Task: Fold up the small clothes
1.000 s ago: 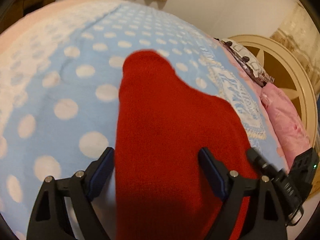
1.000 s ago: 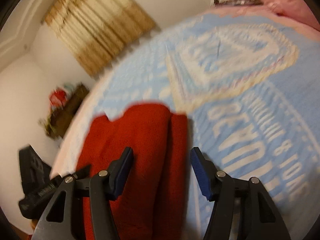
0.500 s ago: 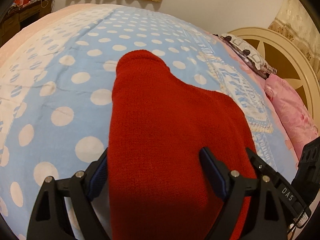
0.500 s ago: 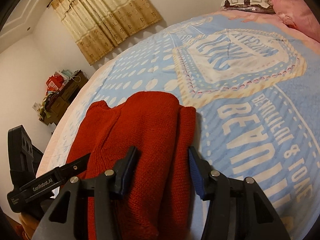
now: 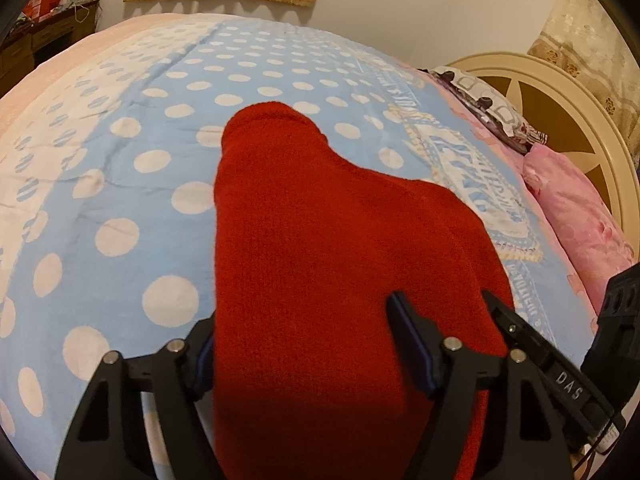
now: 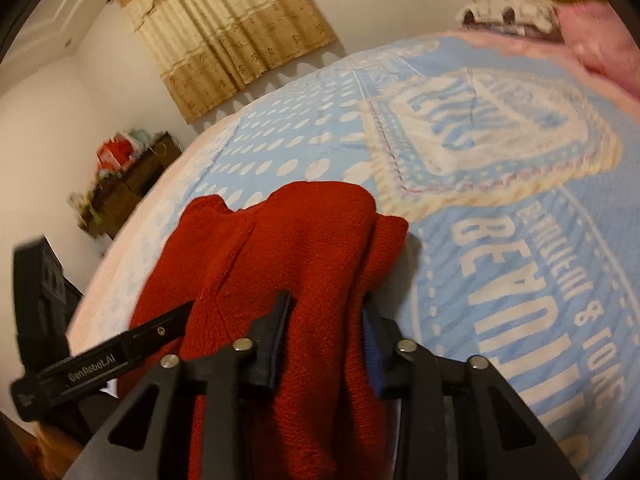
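Observation:
A red knit garment (image 5: 320, 248) lies on the blue polka-dot blanket (image 5: 120, 184), its narrow end pointing away. My left gripper (image 5: 304, 344) has the near edge of the garment between its fingers, which stand wide apart and open. In the right wrist view the same garment (image 6: 288, 248) shows folded layers. My right gripper (image 6: 326, 340) has closed in on a bunched fold at the garment's near right edge and pinches it. The left gripper's finger (image 6: 120, 352) shows at the left of that view.
The blanket's printed emblem and lettering (image 6: 500, 152) lie to the right of the garment. Pink pillows (image 5: 576, 208) and a cream headboard (image 5: 560, 92) are at the right. A dark wooden cabinet (image 6: 124, 184) stands by the far wall under a curtain (image 6: 228, 28).
My right gripper's fingers have narrowed from open to pinching the garment's fold. My left gripper has moved further onto the garment's near edge and stays open.

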### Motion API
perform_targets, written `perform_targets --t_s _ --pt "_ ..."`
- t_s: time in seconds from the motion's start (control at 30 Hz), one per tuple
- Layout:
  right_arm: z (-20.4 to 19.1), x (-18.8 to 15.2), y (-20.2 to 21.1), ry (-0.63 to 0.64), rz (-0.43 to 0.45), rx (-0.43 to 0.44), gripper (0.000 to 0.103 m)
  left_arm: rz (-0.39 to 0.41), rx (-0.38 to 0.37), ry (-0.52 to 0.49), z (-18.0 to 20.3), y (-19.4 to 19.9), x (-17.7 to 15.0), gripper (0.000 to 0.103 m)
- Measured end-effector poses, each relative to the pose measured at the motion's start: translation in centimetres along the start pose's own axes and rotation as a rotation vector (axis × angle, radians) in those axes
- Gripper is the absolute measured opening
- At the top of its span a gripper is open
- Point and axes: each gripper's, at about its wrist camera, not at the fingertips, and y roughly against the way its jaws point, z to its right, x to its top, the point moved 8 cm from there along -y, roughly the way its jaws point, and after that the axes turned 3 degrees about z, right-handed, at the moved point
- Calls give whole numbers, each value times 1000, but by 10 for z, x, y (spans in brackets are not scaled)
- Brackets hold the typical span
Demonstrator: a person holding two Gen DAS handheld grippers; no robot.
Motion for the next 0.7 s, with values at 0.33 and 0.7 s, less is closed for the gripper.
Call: perform_targets --t_s 0.33,0.7 --pt "4 1 -2 -6 5 6 31 40 27 -31 5 5 3 56" --pt "-1 1 -2 11 9 7 24 43 39 -33 6 9 4 42"
